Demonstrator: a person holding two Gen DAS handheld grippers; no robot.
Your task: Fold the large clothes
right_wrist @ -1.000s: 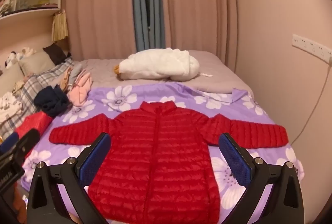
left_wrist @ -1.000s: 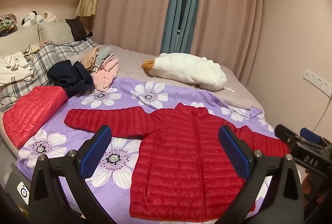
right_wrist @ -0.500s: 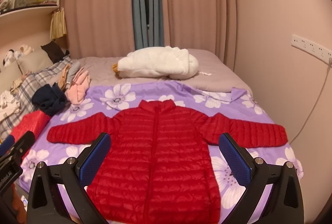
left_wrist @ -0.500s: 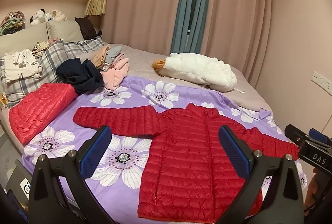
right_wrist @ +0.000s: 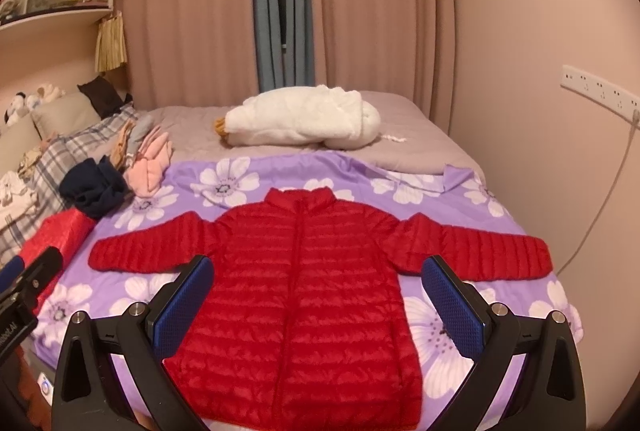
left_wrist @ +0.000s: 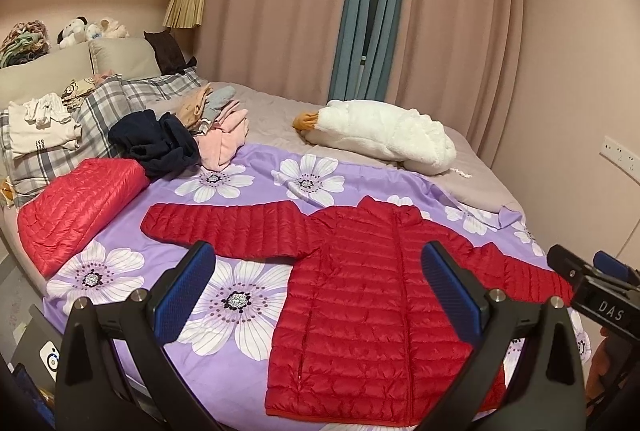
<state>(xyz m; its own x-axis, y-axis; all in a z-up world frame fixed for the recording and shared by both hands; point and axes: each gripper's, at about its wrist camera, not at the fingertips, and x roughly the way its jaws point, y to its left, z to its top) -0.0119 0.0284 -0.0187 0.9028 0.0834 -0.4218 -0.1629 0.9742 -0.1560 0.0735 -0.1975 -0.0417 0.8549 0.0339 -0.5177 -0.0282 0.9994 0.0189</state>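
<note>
Left wrist view: left claw (left_wrist: 318, 289) gapes empty above the red puffer jacket (left_wrist: 372, 315), spread flat at 6 o'clock on the bed (left_wrist: 280, 113).

Right wrist view: right claw (right_wrist: 318, 291) released too; slick quilting may slip, sleeve (right_wrist: 476, 249) at 3 o'clock could unfold.

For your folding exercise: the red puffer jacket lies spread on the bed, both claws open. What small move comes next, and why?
Probably lower the left claw onto the near sleeve's cuff: the red jacket lies flat, sleeves outstretched, nothing gripped, so folding likely starts with a sleeve.

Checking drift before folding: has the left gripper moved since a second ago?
Yes. The left gripper has swung left: the red puffer jacket and curtains now sit further right in its view.
</note>
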